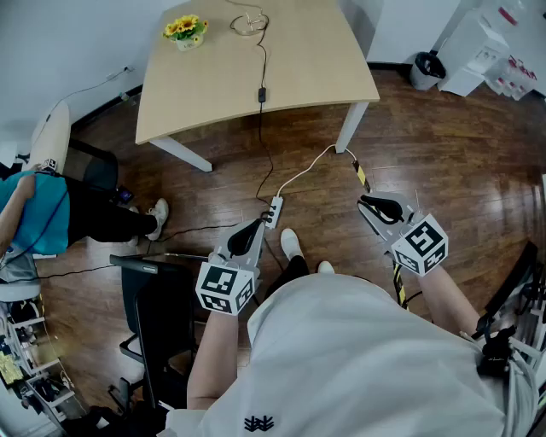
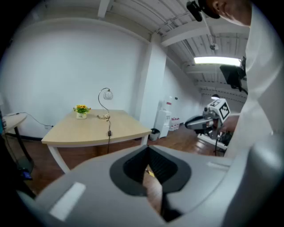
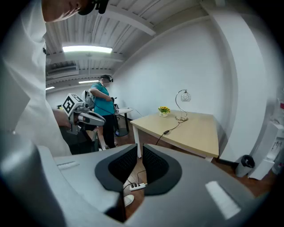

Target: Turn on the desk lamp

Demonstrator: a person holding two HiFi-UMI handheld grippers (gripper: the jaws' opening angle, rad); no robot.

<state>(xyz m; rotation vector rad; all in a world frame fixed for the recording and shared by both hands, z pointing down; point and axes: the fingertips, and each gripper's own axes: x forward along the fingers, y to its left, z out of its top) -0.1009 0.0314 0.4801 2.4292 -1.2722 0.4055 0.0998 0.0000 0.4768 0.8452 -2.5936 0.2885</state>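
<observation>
The desk lamp is a thin curved stem with a glass ball shade, standing at the far side of the wooden table; its base shows from above. Its black cord carries an inline switch lying on the tabletop, then drops to a white power strip on the floor. The lamp looks unlit. My left gripper and right gripper hang over the floor, well short of the table. Both are shut and hold nothing.
A pot of yellow flowers stands at the table's far left corner. A person in a teal shirt stands at the left. A black chair is by my left side. A dark bin and white cabinet sit at the far right.
</observation>
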